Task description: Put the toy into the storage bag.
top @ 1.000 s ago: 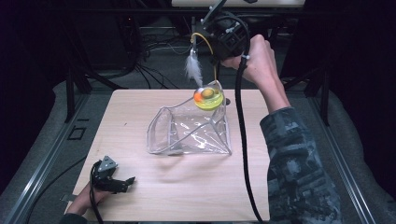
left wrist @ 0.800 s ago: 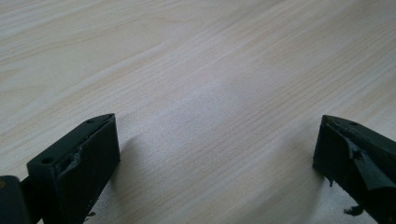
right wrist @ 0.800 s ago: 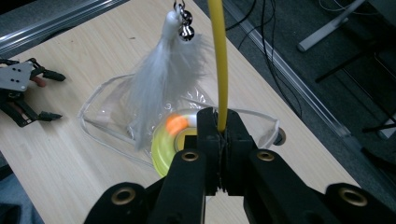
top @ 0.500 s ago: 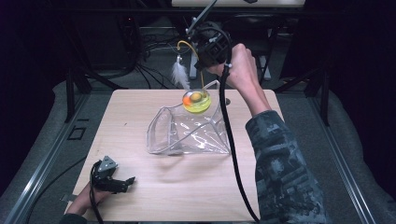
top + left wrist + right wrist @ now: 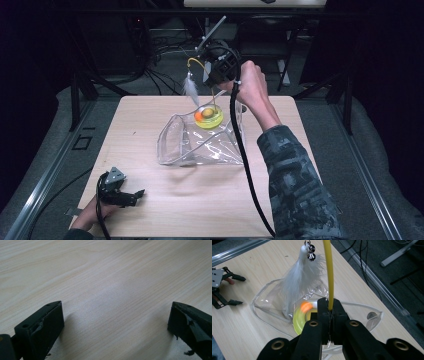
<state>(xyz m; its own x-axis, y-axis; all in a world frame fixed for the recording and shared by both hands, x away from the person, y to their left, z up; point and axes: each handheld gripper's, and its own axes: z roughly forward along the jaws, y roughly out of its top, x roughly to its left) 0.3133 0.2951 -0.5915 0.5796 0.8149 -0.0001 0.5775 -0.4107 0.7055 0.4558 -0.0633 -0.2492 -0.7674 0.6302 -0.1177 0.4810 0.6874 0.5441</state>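
While the left gripper (image 5: pixel 131 194) rests spread apart at lower left of the high view, the right gripper (image 5: pixel 329 305) clamps a yellow wand (image 5: pixel 328 272), its white feather (image 5: pixel 299 281) dangling over the clear bag (image 5: pixel 200 145) at frame centre.

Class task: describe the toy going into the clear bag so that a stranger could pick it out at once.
On the wooden table lies a clear plastic bag. Above its far opening, the right claw pinches a yellow wand. It alone carries a white feather, small bells and a yellow disc.
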